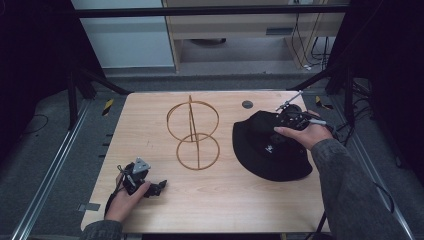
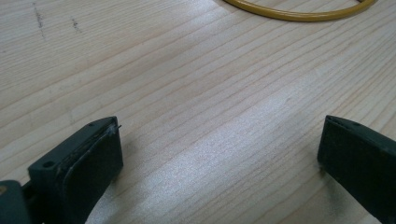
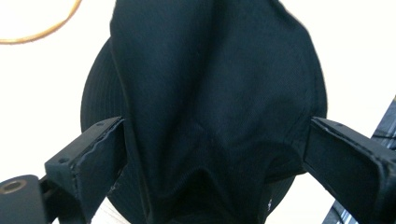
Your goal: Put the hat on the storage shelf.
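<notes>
Right gripper view has my right tongs [image 3: 210, 154] spread wide around the crown of the black hat [image 3: 210, 84] — nothing pinched yet. It lies on the counter [image 1: 220, 195], right of the wire stand [image 1: 192, 134]. Soft, light cloth, I judge; better gripped at a crown fold. My left tongs [image 2: 219, 154] rest open, empty.

One black hat [image 1: 272, 147] is lying at the right of the desk [image 1: 150, 125]. One wire stand [image 1: 193, 135] with two rings is sitting at the middle. Two tongs are showing: left tongs [image 1: 159, 187], right tongs [image 1: 280, 120].
</notes>
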`<move>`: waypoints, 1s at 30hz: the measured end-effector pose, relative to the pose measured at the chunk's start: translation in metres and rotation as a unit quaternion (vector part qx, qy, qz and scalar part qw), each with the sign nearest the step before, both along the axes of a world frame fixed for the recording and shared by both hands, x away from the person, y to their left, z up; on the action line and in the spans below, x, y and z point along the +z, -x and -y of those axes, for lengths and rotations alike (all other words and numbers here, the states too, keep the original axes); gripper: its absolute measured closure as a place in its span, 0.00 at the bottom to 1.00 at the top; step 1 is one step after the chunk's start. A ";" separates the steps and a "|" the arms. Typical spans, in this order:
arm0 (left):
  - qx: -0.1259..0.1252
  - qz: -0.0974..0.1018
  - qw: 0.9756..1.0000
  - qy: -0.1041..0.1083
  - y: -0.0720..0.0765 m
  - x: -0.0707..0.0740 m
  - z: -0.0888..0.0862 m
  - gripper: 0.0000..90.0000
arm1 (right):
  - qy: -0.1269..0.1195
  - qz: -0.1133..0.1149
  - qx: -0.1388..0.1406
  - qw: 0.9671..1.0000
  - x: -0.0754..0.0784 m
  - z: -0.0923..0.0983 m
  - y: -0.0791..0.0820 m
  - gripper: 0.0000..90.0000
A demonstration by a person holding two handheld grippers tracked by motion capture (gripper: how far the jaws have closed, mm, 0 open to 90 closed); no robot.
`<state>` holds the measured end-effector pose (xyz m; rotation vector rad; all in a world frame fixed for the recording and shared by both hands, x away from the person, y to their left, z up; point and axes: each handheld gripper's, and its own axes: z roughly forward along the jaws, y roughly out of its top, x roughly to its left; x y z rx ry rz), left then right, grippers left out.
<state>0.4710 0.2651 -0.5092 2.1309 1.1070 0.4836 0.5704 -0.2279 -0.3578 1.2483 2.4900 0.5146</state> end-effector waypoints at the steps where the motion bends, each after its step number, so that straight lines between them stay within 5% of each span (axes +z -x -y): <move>1: 0.000 0.000 1.000 0.000 0.000 0.000 0.000 0.00 | -0.001 -0.004 0.000 1.000 -0.002 0.001 0.000 0.09; 5: 0.000 0.000 1.000 0.000 0.000 0.000 0.000 0.00 | -0.001 -0.007 -0.004 1.000 -0.008 0.004 -0.001 0.16; 20: -0.002 0.001 1.000 -0.003 0.000 0.000 0.000 0.00 | 0.003 -0.029 0.020 0.999 -0.015 0.002 -0.001 0.79; 30: -0.004 0.000 1.000 -0.005 0.000 0.000 -0.001 0.00 | -0.022 -0.036 0.029 0.999 -0.012 0.004 0.001 0.90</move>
